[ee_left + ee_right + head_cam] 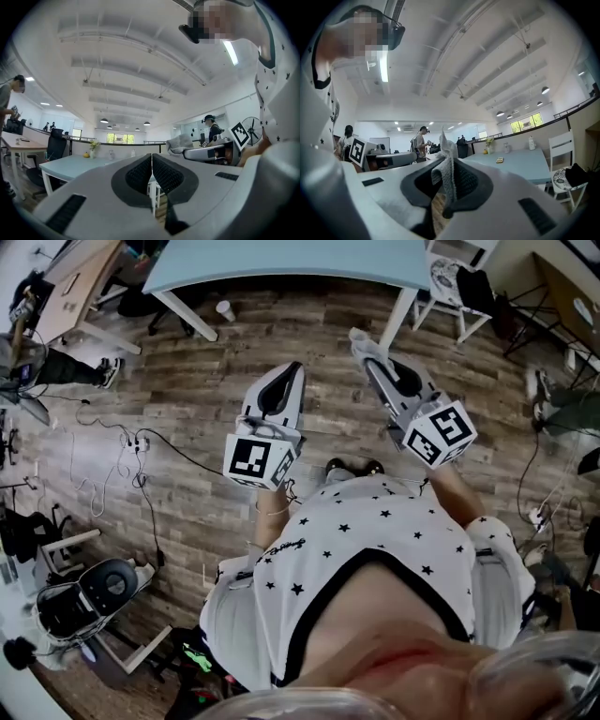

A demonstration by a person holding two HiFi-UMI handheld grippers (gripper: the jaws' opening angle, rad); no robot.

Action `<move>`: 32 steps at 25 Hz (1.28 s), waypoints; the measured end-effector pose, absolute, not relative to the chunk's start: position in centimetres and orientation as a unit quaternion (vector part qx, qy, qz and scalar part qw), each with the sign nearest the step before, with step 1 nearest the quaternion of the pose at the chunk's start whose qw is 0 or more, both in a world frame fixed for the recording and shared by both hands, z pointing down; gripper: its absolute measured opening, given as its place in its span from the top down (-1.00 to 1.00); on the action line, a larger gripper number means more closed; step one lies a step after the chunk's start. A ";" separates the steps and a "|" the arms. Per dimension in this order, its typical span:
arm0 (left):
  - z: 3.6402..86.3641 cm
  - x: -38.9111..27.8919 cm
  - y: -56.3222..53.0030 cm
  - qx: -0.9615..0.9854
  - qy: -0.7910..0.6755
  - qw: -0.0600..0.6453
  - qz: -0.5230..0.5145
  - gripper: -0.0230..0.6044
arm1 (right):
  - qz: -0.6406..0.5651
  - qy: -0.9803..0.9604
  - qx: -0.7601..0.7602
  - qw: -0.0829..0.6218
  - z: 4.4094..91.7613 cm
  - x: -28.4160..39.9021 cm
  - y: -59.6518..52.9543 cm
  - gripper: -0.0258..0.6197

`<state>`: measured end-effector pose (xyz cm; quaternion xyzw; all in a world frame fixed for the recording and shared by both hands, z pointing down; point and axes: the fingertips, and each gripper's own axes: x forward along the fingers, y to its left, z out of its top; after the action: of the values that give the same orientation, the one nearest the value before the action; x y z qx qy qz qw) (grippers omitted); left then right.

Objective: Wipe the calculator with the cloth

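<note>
Two grippers stand out in front of the person over a bare stretch of wood floor (187, 390), with open room on all sides of them. The nearest edge is the front of the light-blue table (281, 263), well ahead of both tips. A paper cup (225, 310) stands on the floor by one table leg, loose cables (141, 442) trail off to the left, and a white chair (450, 282) sits at the table's right end.

The left gripper (292, 371) has its jaws pressed together with nothing between them, which its own view shows plainly (151, 161).

The right gripper (367, 351) is clamped on the cloth (446, 168). This is a pale knitted fold pinched between the pads, and it sticks up above them. From the head view the cloth (359, 337) is only a whitish scrap at the tip.

Only the right gripper view shows what lies on the tabletop (520, 164): a small yellowish slab (500, 160), which may be the calculator, though it is too small to be sure. It lies well apart from the cloth and jaws, beyond the table's near edge. The head view shows nothing of it.
</note>
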<state>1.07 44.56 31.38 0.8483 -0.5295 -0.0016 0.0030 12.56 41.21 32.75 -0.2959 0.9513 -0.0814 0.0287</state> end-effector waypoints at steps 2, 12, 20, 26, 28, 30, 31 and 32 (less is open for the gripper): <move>31.4 0.5 44.4 0.848 -0.530 0.001 -0.003 0.83 | -0.080 0.951 -0.298 0.032 32.8 12.2 41.1 0.79; 32.5 0.2 42.4 0.861 -0.508 0.013 0.006 0.83 | -0.100 0.945 -0.311 0.011 34.5 11.3 39.8 0.79; 32.8 0.5 37.6 0.851 -0.525 0.008 0.021 0.83 | -0.086 0.950 -0.298 0.042 33.5 12.0 33.6 0.79; 33.4 2.2 31.5 0.848 -0.528 0.004 0.036 0.83 | -0.099 0.949 -0.295 0.050 34.4 13.7 27.2 0.78; 33.8 2.6 29.4 0.848 -0.528 0.006 0.041 0.83 | -0.109 0.948 -0.294 0.053 34.9 14.0 25.0 0.79; 34.0 3.0 27.3 0.847 -0.530 0.008 0.044 0.83 | -0.117 0.947 -0.293 0.056 35.3 14.5 22.8 0.79; 34.0 3.2 26.3 0.846 -0.532 0.009 0.046 0.83 | -0.120 0.947 -0.293 0.057 35.4 14.8 21.7 0.78; 34.0 3.3 25.3 0.844 -0.534 0.009 0.047 0.83 | -0.123 0.947 -0.293 0.058 35.5 15.0 20.7 0.78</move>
<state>3.30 25.33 34.03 0.8441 -0.5340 0.0473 0.0090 14.98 20.68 35.46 -0.2925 0.9466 -0.1228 0.0578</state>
